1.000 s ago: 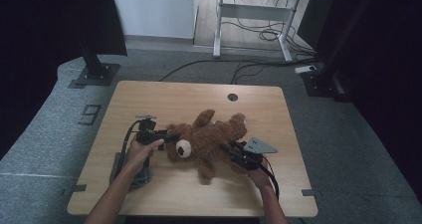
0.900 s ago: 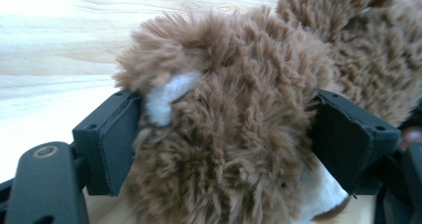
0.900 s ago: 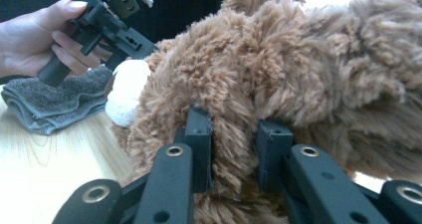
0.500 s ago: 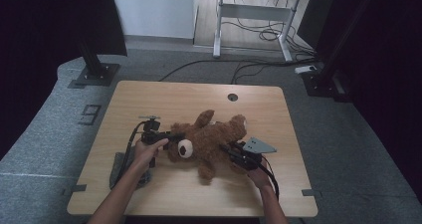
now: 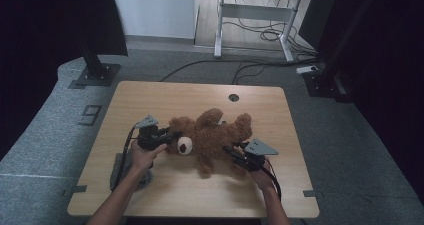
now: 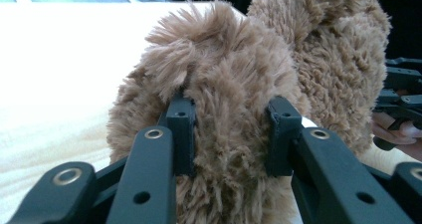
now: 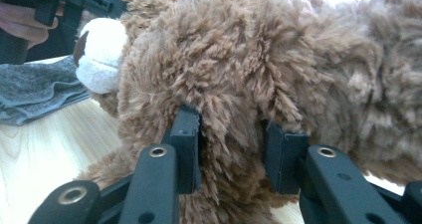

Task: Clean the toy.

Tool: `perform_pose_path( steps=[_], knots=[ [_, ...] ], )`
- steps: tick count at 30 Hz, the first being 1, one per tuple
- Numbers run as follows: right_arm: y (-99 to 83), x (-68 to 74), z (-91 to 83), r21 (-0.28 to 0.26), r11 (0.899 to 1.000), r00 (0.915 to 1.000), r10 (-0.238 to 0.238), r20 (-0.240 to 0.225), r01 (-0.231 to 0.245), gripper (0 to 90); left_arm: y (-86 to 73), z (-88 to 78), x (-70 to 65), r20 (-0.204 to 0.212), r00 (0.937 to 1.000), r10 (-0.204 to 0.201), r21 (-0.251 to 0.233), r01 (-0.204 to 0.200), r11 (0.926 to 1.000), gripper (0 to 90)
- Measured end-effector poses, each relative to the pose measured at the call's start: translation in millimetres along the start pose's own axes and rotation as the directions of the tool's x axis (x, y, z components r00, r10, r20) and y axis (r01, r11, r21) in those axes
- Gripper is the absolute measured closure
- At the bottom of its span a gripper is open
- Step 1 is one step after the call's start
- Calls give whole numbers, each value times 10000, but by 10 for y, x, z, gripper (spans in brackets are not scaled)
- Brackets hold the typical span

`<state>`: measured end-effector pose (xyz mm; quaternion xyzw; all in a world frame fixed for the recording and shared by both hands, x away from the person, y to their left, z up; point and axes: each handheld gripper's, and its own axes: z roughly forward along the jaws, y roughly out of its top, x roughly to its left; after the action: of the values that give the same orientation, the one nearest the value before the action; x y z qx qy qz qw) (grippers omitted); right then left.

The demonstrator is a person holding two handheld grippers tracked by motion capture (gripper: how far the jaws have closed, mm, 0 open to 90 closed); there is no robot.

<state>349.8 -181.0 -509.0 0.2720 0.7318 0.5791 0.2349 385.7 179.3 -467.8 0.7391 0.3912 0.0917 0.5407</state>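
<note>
A brown teddy bear (image 5: 212, 132) lies on the wooden table (image 5: 165, 97), its white snout (image 5: 184, 146) toward the near edge. My left gripper (image 5: 172, 135) is at the bear's head. Its jaws have just been closing, and its pads (image 6: 181, 127) press into the head's fur (image 6: 224, 74). My right gripper (image 5: 228, 150) is at the bear's lower side. Its jaws have just been opening a little, with a tuft of fur (image 7: 231, 134) still squeezed between the pads (image 7: 186, 134). The snout (image 7: 99, 55) also faces the right gripper view.
A grey cloth (image 5: 119, 169) lies on the table under the left forearm, seen too as the cloth (image 7: 35, 89) at the left. A cable hole (image 5: 234, 97) sits near the table's far edge. Beyond the table stand a dark stand base (image 5: 95, 75) and desk legs (image 5: 250, 20).
My left gripper has moved in on the bear's head and its jaws have closed on the fur. The right hand has kept still at the bear's side.
</note>
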Motion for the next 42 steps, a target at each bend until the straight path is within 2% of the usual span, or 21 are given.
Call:
perform_pose_path(
  steps=[4, 9, 12, 18, 21, 25, 27, 30, 32, 36, 38, 42],
  knots=[
    [-9, -12, 13, 46, 10000, 9998, -3, 191, 3, 606, -16, 8, 9, 46, 9999, 121, -103, -121, 9999, 651],
    [-21, -10, 2, 359, 9993, 9996, 118, 260, -127, 488, -44, 2, 5, -94, 9996, 260, -71, -261, 9996, 651],
    [-10, 0, -60, 500, 9981, 9990, 350, 265, -363, 422, -66, -18, -19, -214, 9986, 482, -55, -484, 9988, 651],
    [63, -81, -284, 49, 9947, 9917, 1018, 792, -1025, 333, -100, -37, -50, -466, 9956, 808, -60, -811, 9967, 651],
    [173, -120, -397, -267, 9933, 9886, 1142, 984, -1121, 302, -121, -48, -75, -574, 9931, 1023, -87, -1030, 9946, 651],
    [438, -135, -460, -504, 9952, 9917, 879, 940, -834, 279, -134, -60, -118, -577, 9900, 1289, -186, -1302, 9913, 652],
    [579, -134, -421, -346, 9972, 9950, 693, 723, -669, 253, -138, -64, -147, -589, 9876, 1455, -226, -1471, 9889, 652],
    [687, -154, -267, 381, 9973, 9972, 606, 445, -623, 205, -144, -77, -168, -572, 9862, 1554, -276, -1572, 9872, 652],
    [646, -193, -112, 1212, 9891, 9965, 824, 136, -835, 170, -155, -86, -168, -540, 9865, 1547, -316, -1565, 9872, 652],
    [494, -198, 47, 2263, 9688, 9931, 1117, -347, -1011, 134, -172, -88, -154, -471, 9880, 1473, -362, -1491, 9882, 652],
    [410, -175, 119, 2808, 9543, 9906, 1237, -585, -1026, 118, -178, -85, -149, -417, 9890, 1421, -398, -1438, 9888, 652],
    [309, -138, 264, 3722, 9238, 9903, 1223, -654, -895, 92, -184, -79, -152, -318, 9901, 1367, -453, -1381, 9894, 653]
  ],
)
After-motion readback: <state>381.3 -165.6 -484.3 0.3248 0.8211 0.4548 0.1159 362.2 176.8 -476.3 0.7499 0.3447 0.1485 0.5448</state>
